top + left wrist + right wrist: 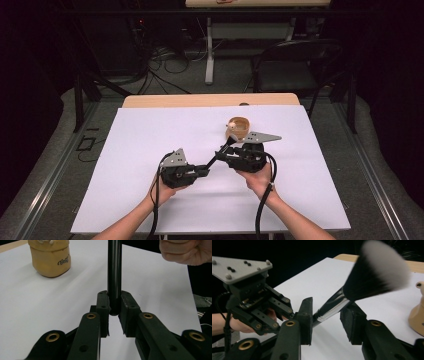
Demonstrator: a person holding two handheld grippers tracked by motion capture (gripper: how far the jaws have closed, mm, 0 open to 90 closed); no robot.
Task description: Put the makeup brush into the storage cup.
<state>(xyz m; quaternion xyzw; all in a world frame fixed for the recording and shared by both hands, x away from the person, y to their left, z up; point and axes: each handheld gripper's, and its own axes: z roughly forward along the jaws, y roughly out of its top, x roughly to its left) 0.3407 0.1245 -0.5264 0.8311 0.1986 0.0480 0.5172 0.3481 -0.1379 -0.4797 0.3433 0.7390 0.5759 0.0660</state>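
Left gripper view: the left tongs [115, 312] clamp the brush [352, 293] handle; the right tongs [329, 322] stand parted around its ferrule above the worktop [150, 140].

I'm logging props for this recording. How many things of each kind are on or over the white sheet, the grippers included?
Grippers: 2, the left gripper and the right gripper
Makeup brushes: 1, the brush, its black handle clamped in the left gripper
Tan holders: 1, the holder
Total: 4
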